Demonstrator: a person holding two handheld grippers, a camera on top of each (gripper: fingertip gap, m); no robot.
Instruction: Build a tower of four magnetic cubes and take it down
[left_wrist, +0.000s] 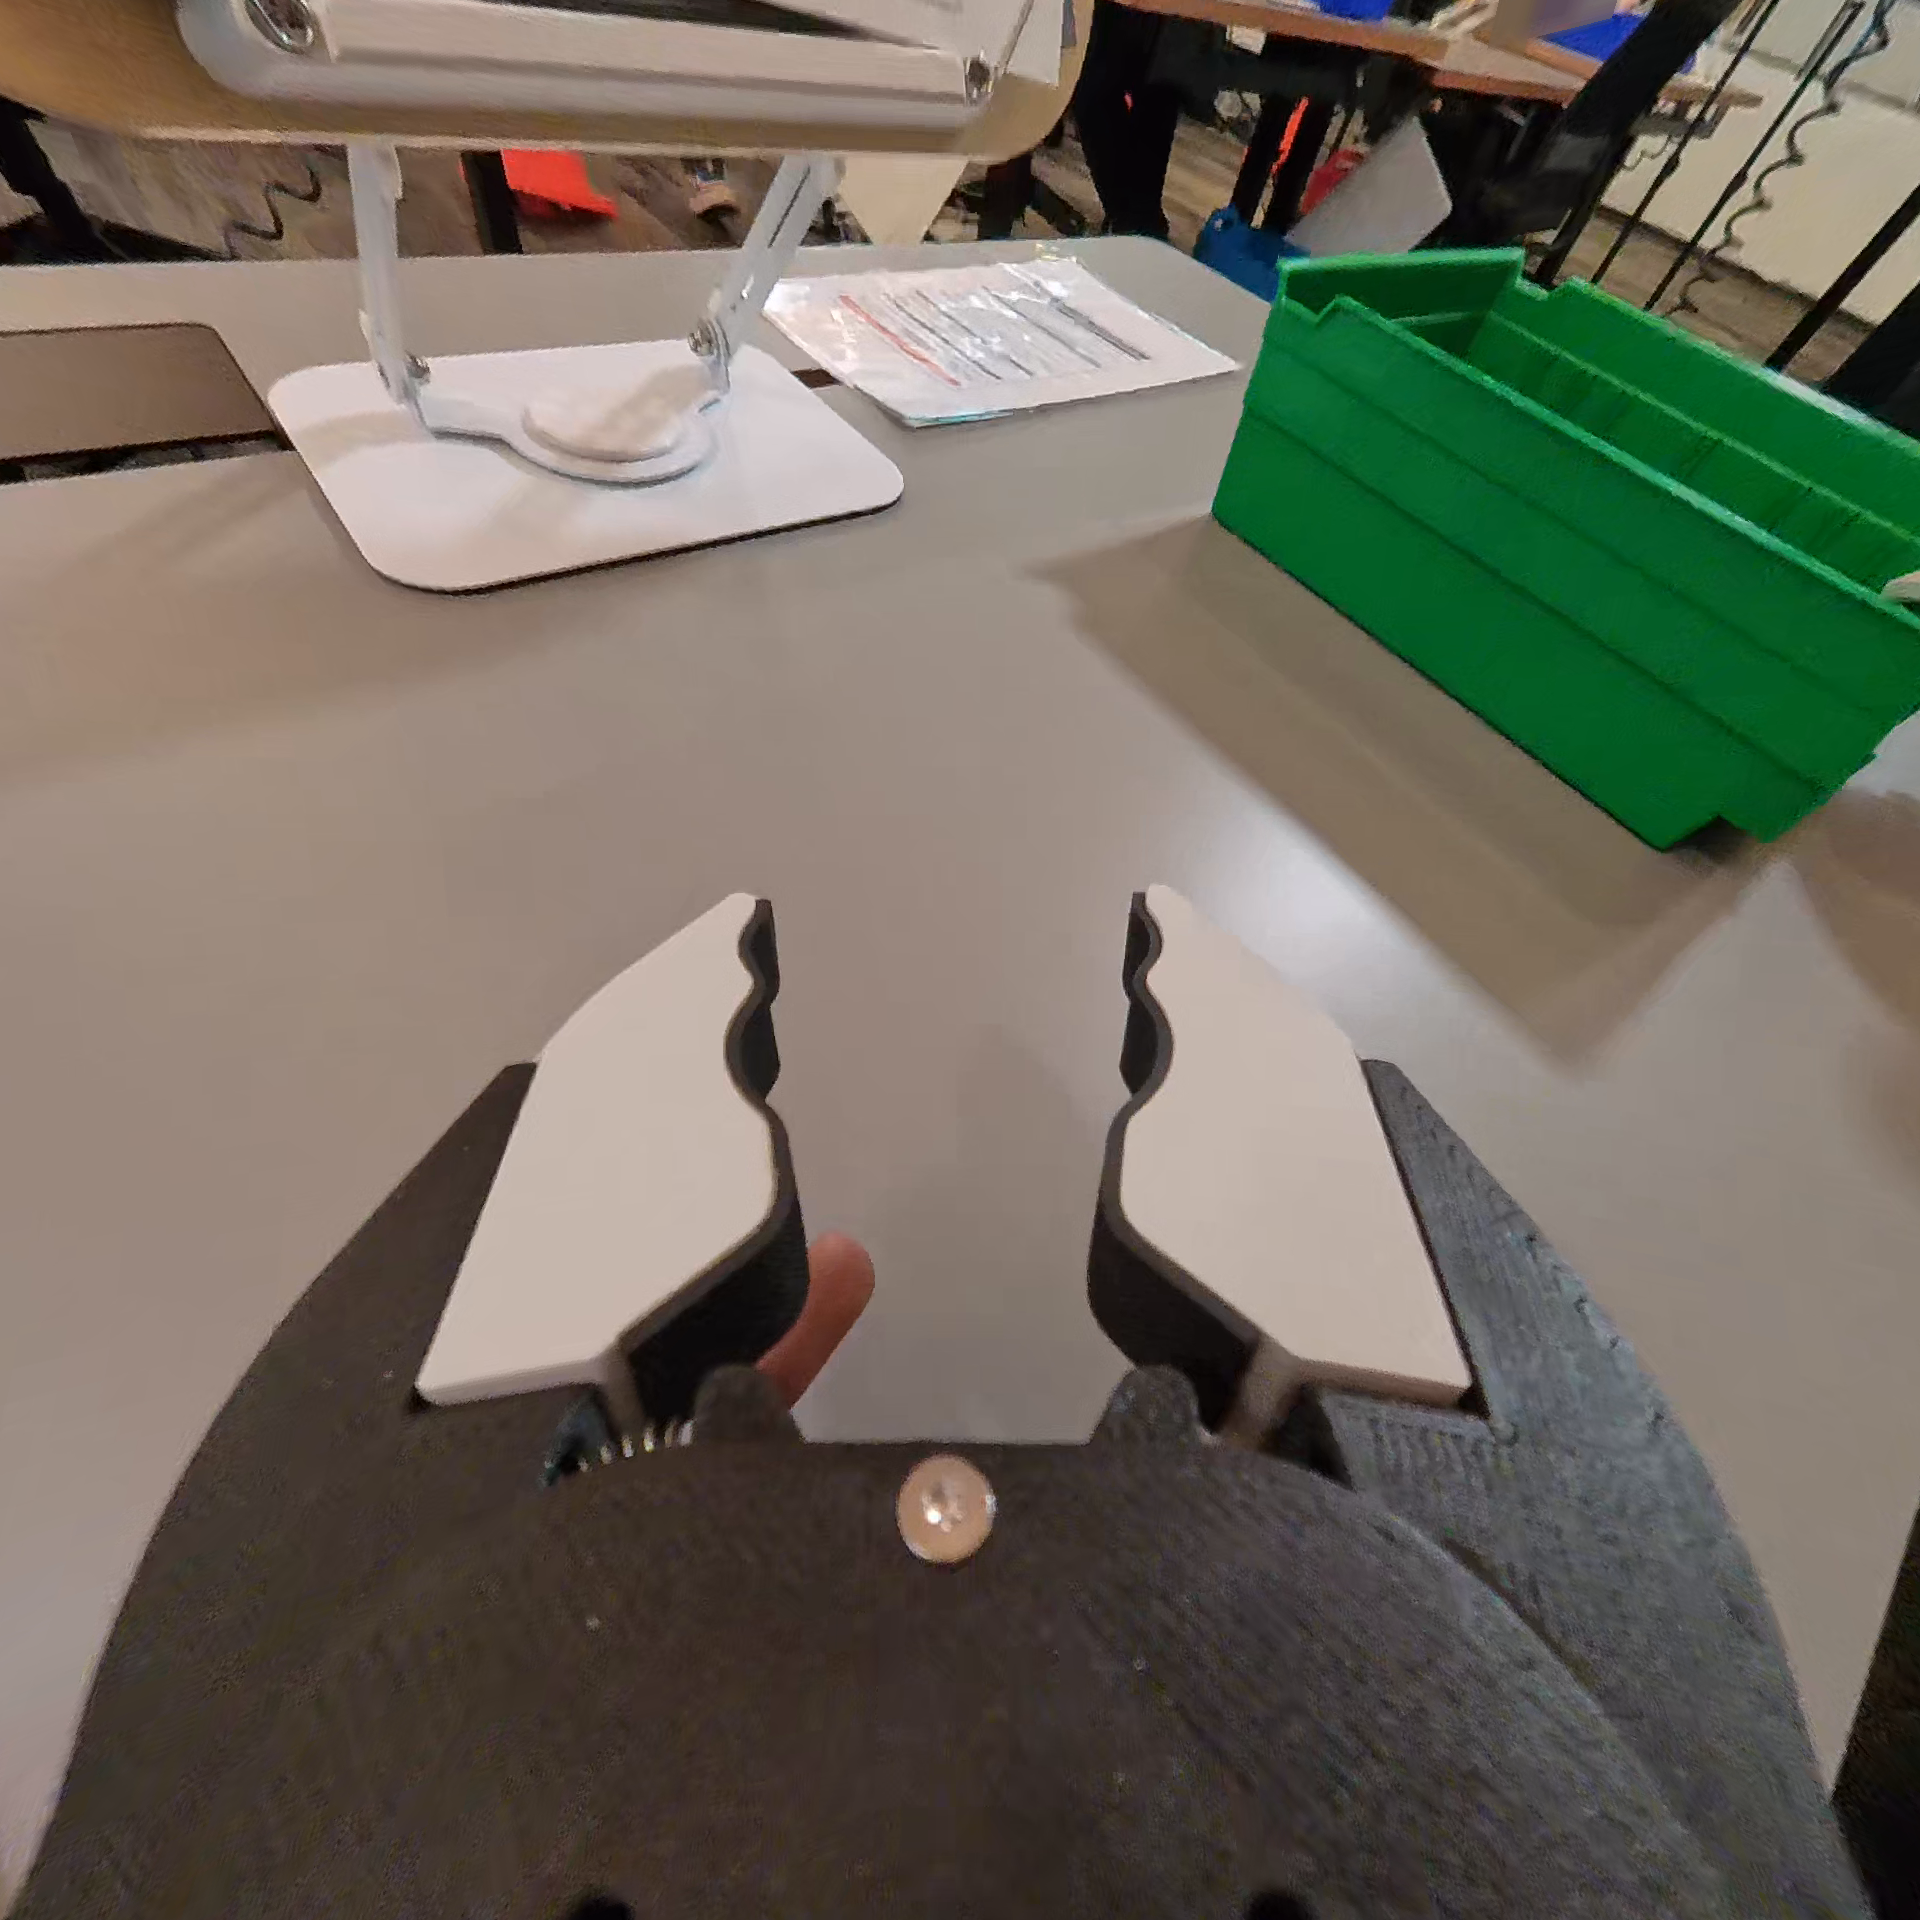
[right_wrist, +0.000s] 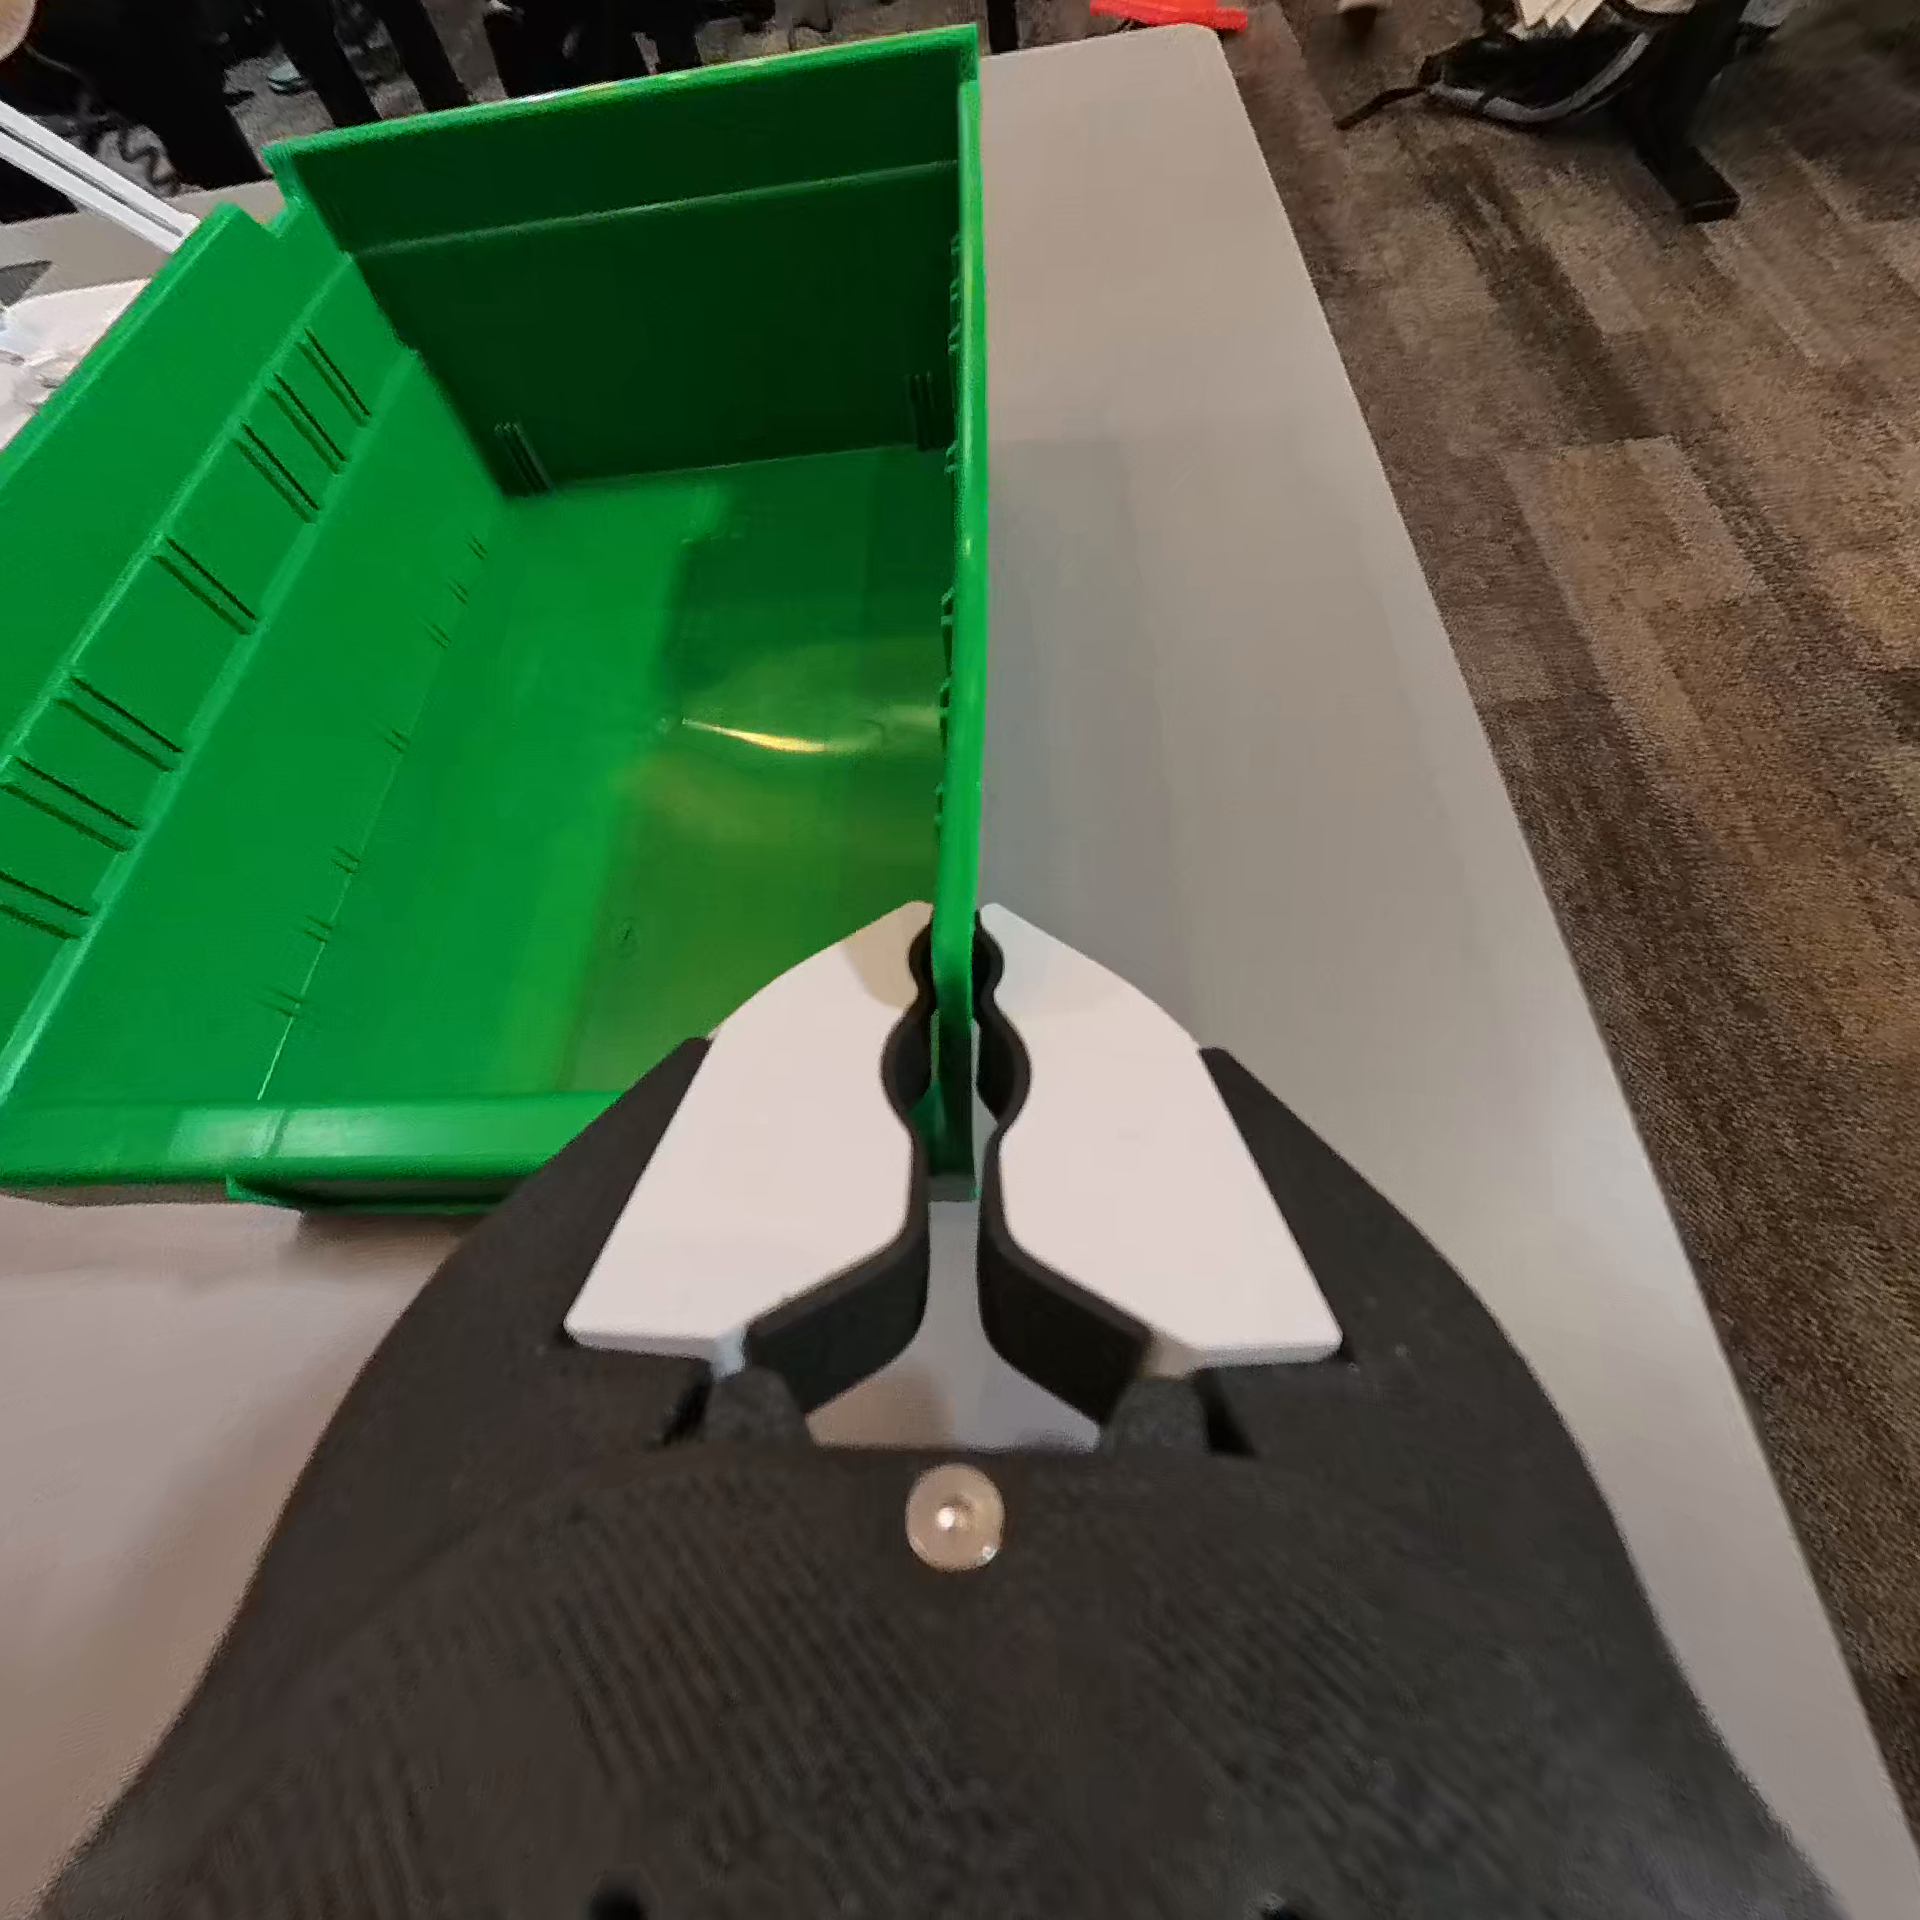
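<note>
Right wrist view: bin wall pinched

Your right gripper (right_wrist: 951, 940) clamps the right wall of the green plastic bin (right_wrist: 499, 644) (nothing inside). Your left gripper (left_wrist: 951, 914) hangs spread over the grey table (left_wrist: 623, 748), bin at two o'clock.

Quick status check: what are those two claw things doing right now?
Right gripper shut on green bin, clamping its side wall. Left gripper open, holding nothing, over grey table. White stand and bagged paper beyond, apart.
</note>
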